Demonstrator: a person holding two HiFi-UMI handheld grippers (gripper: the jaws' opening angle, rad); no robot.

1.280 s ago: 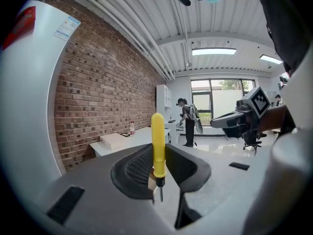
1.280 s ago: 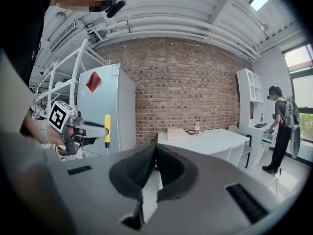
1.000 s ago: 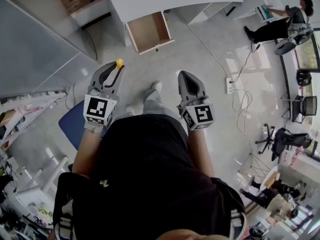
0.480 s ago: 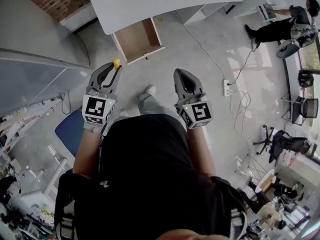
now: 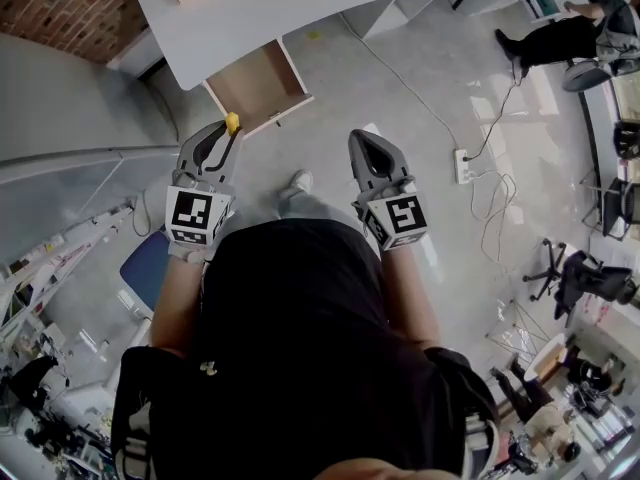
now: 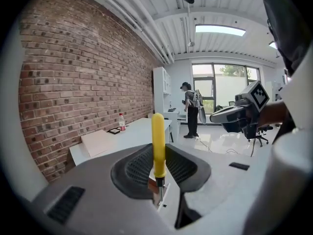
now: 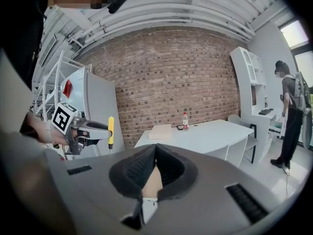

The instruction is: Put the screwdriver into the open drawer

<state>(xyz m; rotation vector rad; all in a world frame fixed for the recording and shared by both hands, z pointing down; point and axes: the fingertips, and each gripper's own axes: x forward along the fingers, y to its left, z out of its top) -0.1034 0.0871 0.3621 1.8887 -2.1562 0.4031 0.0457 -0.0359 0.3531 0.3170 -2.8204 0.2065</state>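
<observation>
1. Head view: the left hand-held gripper [image 5: 226,136] holds the yellow screwdriver [image 5: 232,122], a little short of the open drawer [image 5: 258,83] under the white worktop [image 5: 300,8]. Reach forward until the tool is right over the drawer.
2. Left gripper view: the jaws pinch the screwdriver upright, low on its handle. Lower it in first, then let go.
3. Right gripper view: the right hand-held gripper [image 7: 155,153] is closed and empty. Keep it out of the way.

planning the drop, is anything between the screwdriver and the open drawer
Nothing visible does. The left claw holds the screwdriver upright, and only floor shows between it and the open drawer under the white desk.
</observation>
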